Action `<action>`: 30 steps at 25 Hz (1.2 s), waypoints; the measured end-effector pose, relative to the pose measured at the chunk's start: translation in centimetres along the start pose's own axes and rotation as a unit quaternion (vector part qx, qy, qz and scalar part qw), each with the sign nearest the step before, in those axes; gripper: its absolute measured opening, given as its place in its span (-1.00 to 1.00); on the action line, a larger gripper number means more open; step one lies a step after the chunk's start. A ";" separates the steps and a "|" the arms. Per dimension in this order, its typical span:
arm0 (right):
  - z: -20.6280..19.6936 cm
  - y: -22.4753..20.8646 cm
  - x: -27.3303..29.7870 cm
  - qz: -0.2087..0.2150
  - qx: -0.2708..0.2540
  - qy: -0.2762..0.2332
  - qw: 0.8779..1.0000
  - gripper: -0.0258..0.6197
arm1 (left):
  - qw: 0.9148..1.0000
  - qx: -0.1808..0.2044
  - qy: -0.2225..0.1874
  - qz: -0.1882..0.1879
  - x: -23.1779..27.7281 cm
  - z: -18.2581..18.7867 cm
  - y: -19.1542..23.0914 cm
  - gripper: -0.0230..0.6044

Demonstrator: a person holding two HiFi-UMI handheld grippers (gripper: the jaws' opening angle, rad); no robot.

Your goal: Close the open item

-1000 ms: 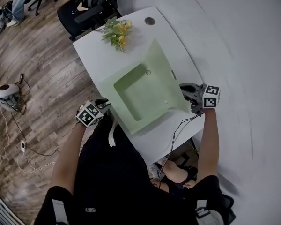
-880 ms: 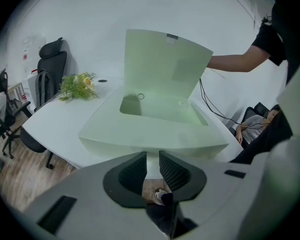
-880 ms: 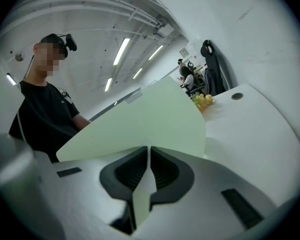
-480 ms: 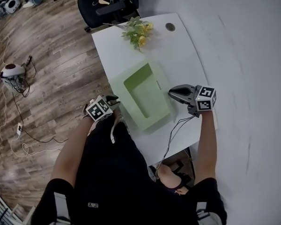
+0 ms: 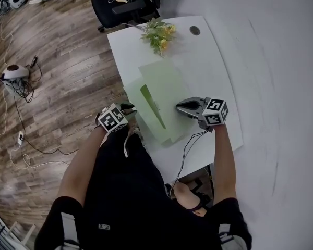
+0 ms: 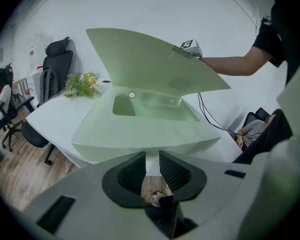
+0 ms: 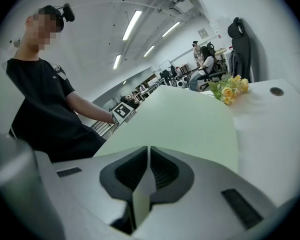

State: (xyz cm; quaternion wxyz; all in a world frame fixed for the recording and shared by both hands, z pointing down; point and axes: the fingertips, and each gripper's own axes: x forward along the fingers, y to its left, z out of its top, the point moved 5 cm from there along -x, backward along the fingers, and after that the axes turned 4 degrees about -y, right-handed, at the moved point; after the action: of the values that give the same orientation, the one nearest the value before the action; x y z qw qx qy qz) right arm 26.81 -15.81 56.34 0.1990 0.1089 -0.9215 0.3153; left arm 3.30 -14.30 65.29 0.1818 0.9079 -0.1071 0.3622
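— What sort of place is this?
— An open-plan office, by the look of it. Black swivel chairs (image 5: 120,4) stand at the far end of a white worktop (image 5: 208,61), on a wood-plank floor (image 5: 57,77)
— Anything more?
— Long strip lights (image 7: 132,24) on the ceiling, people seated (image 7: 206,64) at far desks, and loose cables (image 5: 21,150) trailing over the floor at the left

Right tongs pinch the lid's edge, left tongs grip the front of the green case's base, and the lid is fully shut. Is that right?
Not quite: the lid is not shut, it stands ajar. The left gripper view shows a wide gap between it and the base. The rest holds: the right tongs pinch the lid's edge and the left tongs grip the base's front.
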 end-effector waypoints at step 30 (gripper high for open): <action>-5.3 0.4 7.9 -0.057 -0.033 0.163 0.984 -0.88 | 0.998 -0.015 -0.061 -0.005 -2.1 2.3 -2.1 -0.60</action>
State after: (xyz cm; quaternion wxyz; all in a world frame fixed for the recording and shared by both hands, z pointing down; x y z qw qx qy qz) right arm 21.24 -12.80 63.40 0.3678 0.1012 -0.8788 0.2867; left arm 3.90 -13.17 61.74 0.1903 0.9261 -0.1189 0.3033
